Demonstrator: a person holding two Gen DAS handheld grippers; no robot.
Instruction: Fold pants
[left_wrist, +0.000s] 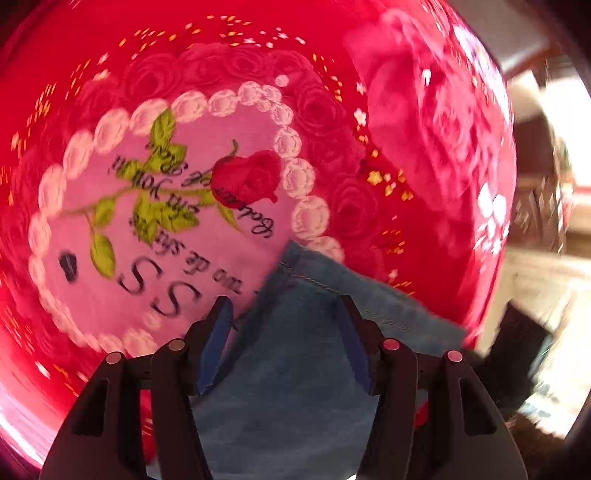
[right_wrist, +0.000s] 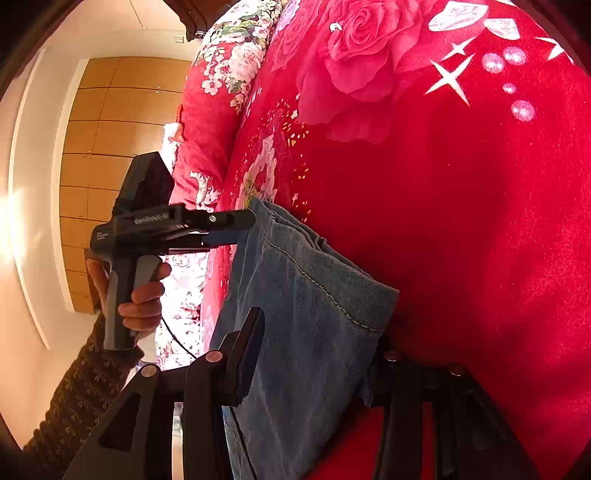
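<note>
The pants (right_wrist: 295, 314) are held up over the red blanket (right_wrist: 480, 221). Cloth is pinched by the left gripper (right_wrist: 243, 225). Around the right gripper (right_wrist: 314, 362), cloth lies between spread jaws. The edges should be kept level and laid down slowly.

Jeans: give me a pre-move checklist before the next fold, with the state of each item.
1. Left gripper has denim between its fingers: ok, though whether the jaws are clamped, cannot tell.
2. Right gripper has the jeans between its fingers: ok; its far finger is hidden by cloth, so grip cannot tell.
3. Left gripper seen from the right wrist view meets the top edge of the jeans: ok.
4. Hem edges aligned: cannot tell, only one corner shows.
5. Red blanket beneath looks flat for laying down: ok.
6. Rest of the jeans free of twists: cannot tell, out of view.
</note>
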